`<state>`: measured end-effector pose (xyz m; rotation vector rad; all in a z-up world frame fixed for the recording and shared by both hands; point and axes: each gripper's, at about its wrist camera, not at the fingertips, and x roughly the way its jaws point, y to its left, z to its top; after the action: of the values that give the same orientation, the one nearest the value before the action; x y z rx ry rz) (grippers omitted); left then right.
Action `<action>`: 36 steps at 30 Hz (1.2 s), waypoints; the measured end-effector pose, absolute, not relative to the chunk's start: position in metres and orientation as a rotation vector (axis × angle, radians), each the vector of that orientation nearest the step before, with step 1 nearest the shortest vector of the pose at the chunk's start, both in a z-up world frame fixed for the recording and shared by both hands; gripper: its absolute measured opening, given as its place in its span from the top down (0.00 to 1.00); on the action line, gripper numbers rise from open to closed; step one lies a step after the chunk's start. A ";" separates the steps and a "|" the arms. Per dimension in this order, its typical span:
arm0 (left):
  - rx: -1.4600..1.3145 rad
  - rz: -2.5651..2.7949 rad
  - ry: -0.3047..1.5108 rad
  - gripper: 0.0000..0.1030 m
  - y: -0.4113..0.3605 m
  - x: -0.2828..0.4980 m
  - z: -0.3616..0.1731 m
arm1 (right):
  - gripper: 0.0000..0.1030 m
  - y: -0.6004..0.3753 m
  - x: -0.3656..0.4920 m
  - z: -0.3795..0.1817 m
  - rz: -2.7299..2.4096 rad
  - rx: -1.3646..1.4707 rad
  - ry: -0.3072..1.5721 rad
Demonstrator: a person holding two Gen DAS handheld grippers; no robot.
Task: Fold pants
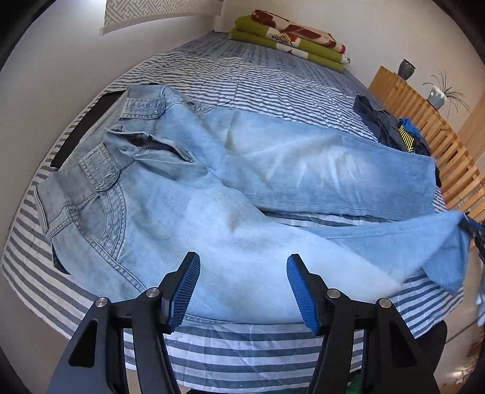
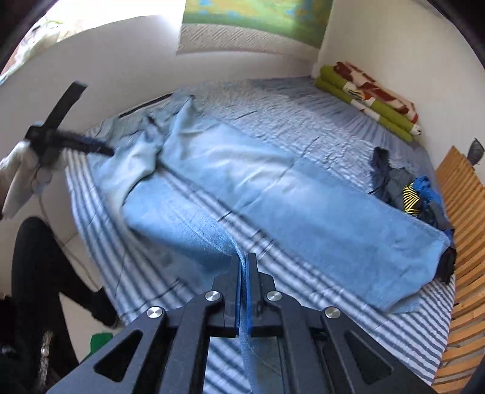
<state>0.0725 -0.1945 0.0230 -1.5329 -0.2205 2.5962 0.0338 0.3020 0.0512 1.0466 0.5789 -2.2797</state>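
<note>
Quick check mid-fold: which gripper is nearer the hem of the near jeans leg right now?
Right. The right gripper is shut on the hem of the near jeans leg, lifting it. The left gripper hovers open above that leg's thigh, toward the waistband.

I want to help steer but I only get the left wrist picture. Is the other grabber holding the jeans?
Observer: Yes. The right gripper is shut on the hem of one leg of the jeans; the denim runs up between its blue pads.

Operator: Where is my grabber from over there?

Observer: The left gripper shows blurred at the far left, near the waist end, held in a white-gloved hand.

Operator: Is anyone standing there?

Observer: A leg in dark trousers stands on the floor beside the striped bed.

Operator: Anything on the wall?

Observer: A green and yellow picture hangs above the bed.
</note>
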 end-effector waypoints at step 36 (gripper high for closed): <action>-1.497 2.323 0.363 0.97 0.074 0.032 -0.041 | 0.89 0.538 0.019 -0.082 -2.368 1.491 -0.245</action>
<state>0.0315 0.0742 -0.0406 -1.4967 0.3629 2.3233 0.0195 0.5385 -0.0820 1.4910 -0.2448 -2.3677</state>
